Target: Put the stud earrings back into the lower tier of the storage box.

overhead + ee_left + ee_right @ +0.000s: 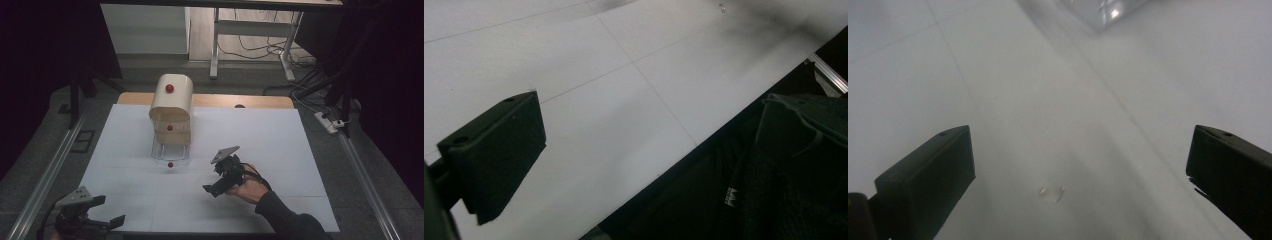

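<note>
Cabinet (171,107), cream, rounded top, small red knobs on its stacked drawers, clear plastic base, standing toward the far side of the white tabletop (280,150). Right gripper (218,176) sits near it, fingers (928,175) wide apart, nothing between them. Left gripper (102,210) at the near left edge, fingers likewise spread, empty.

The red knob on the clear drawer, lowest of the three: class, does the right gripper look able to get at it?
Probably yes: the right gripper has open, empty jaws, and bare white table lies between it and the red knob.
</note>
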Demonstrator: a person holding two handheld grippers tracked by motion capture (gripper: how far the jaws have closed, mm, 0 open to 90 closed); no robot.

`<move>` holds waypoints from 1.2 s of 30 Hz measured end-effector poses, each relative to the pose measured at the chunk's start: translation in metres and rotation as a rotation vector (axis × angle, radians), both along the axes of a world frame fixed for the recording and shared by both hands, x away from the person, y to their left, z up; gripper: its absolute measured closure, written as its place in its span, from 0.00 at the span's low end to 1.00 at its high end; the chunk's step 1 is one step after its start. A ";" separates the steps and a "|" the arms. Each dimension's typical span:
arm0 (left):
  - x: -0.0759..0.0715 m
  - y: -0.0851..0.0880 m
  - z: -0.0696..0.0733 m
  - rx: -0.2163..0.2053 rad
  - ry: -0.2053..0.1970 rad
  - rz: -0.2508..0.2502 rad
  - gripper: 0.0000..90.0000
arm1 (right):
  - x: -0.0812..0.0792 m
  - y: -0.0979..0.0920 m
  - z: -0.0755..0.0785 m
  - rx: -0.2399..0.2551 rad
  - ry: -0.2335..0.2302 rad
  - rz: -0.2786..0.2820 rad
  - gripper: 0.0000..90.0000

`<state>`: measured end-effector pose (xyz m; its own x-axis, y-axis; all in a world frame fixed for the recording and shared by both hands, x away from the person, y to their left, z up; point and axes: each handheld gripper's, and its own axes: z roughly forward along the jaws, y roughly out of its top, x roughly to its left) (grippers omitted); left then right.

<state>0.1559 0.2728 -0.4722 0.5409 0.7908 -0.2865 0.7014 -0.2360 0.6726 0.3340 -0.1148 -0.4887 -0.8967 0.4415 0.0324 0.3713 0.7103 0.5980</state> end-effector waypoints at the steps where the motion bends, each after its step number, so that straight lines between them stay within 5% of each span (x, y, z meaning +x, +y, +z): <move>1: 0.000 0.000 0.000 -0.002 0.000 0.000 0.00 | 0.000 0.000 0.000 0.000 0.000 0.000 0.00; 6: 0.000 0.000 0.000 -0.002 0.000 -0.002 0.00 | -0.008 0.000 -0.010 -0.030 0.019 0.053 0.00; 8: 0.000 0.000 0.000 -0.002 0.000 -0.002 0.00 | -0.010 0.002 -0.013 -0.051 0.012 0.074 0.07; 17: 0.000 0.000 0.000 -0.003 0.001 -0.004 0.00 | -0.005 0.002 -0.021 -0.089 0.066 0.108 0.64; 21: 0.000 0.000 0.000 -0.002 0.002 -0.005 0.00 | -0.003 0.002 -0.020 -0.090 0.073 0.121 0.76; 27: 0.000 0.000 0.000 -0.001 0.002 -0.005 0.00 | -0.005 0.003 -0.021 -0.109 0.075 0.157 0.85; 28: 0.000 0.000 0.000 -0.002 0.002 -0.005 0.00 | -0.005 0.003 -0.021 -0.116 0.078 0.170 0.94; 36: 0.000 -0.001 0.000 0.002 0.003 -0.007 0.00 | -0.006 0.005 -0.021 -0.148 0.070 0.176 0.97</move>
